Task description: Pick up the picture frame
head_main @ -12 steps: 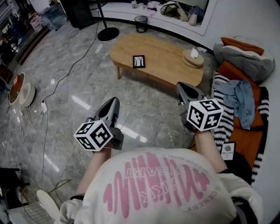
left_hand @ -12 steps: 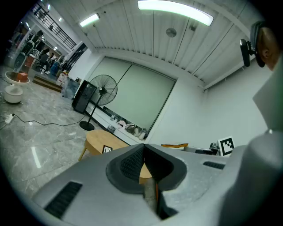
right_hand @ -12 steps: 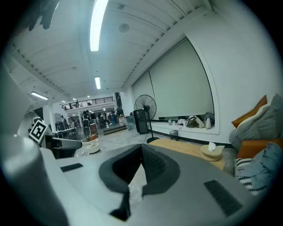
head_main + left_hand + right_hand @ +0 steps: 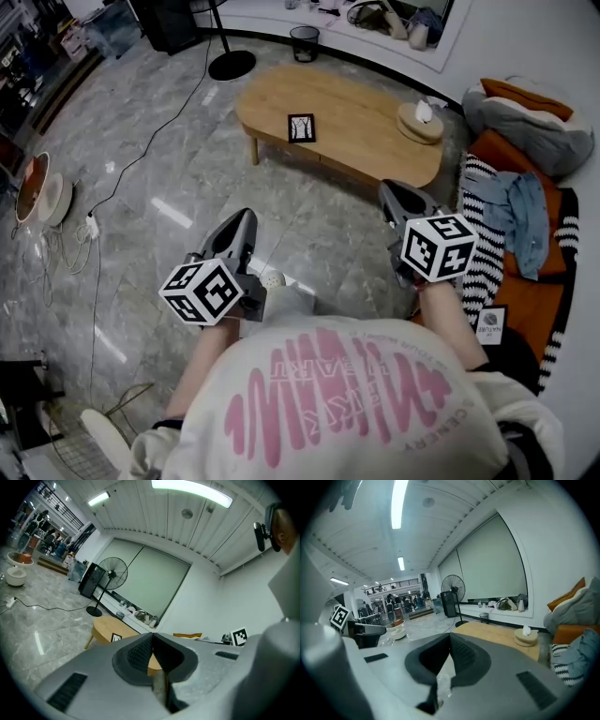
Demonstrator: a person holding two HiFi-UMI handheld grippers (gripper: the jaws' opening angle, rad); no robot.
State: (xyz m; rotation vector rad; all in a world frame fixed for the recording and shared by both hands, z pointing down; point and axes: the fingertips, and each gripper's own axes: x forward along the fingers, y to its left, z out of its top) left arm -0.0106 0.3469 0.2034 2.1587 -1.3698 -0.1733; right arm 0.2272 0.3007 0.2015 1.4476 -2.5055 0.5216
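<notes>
The picture frame (image 4: 301, 127) is small, black-edged with a white print, and lies flat near the middle of the oval wooden coffee table (image 4: 356, 141). My left gripper (image 4: 246, 219) hovers over the marble floor well short of the table, jaws shut and empty. Nearer the table's right end, my right gripper (image 4: 393, 190) is likewise shut on nothing. In the left gripper view the frame (image 4: 116, 638) shows on the table just left of the closed left gripper (image 4: 152, 636). The right gripper view shows the right gripper (image 4: 449, 637) closed and the table (image 4: 501, 635), but no frame.
A round holder with tissue (image 4: 419, 121) sits on the table's right end. A striped sofa with cushions and clothes (image 4: 514, 214) runs along the right. A fan stand base (image 4: 232, 67) and a bin (image 4: 305, 43) stand beyond the table. Cables and a power strip (image 4: 90, 227) lie left.
Both grippers keep their places in the view. A pale shoe and trouser leg have come into sight between them, and the table sits slightly higher in the picture.
</notes>
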